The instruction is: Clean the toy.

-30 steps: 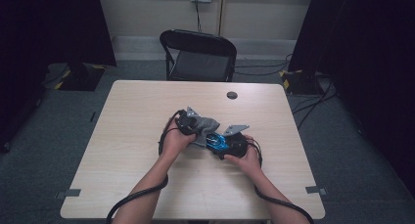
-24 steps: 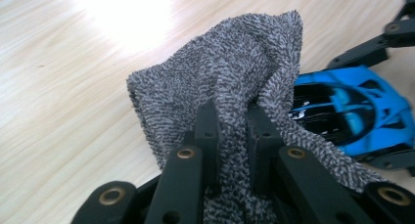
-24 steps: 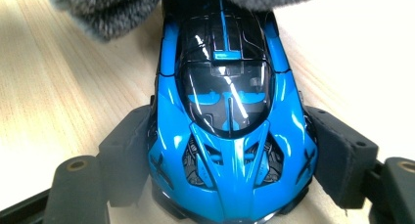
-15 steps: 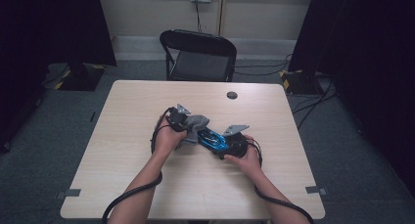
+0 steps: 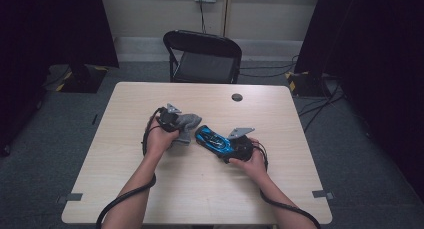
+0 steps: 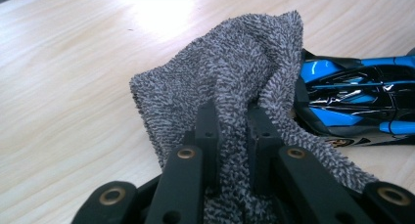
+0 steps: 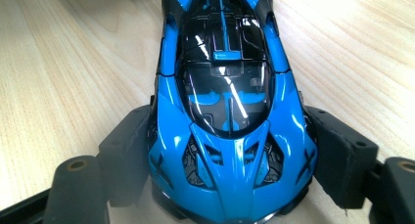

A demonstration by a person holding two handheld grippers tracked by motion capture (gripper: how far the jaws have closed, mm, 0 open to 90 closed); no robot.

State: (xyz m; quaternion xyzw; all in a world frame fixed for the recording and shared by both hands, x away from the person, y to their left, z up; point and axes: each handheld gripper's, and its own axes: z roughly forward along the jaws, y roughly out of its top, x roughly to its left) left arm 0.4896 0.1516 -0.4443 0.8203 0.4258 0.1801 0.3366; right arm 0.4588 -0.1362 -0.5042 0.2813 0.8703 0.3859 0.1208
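Wiping work seems to be in hand: a blue toy sports car (image 5: pixel 214 141) sits near the middle of the wooden table (image 5: pixel 125 179), and a grey terry cloth (image 5: pixel 186 125) hangs just off the car's far end, at about ten o'clock from it in the high view.

My reading is that the right gripper (image 5: pixel 227 150) pins the car so it cannot roll while it is rubbed. Its jaws stand wide, one pad pressed against each flank of the blue bodywork (image 7: pixel 230 150), so it is clamped on the car, whose underside looks to rest on the tabletop.

Meanwhile the left gripper (image 5: pixel 176 123) has its jaws drawn almost together, pinching a bunched fold of the cloth (image 6: pixel 230 82) between the pads; the rest drapes forward over them, and in the left gripper view its edge overlaps the car's dark end (image 6: pixel 352 94), though actual contact is hard to confirm.

A small dark disc (image 5: pixel 237 97) lies well apart at twelve o'clock.
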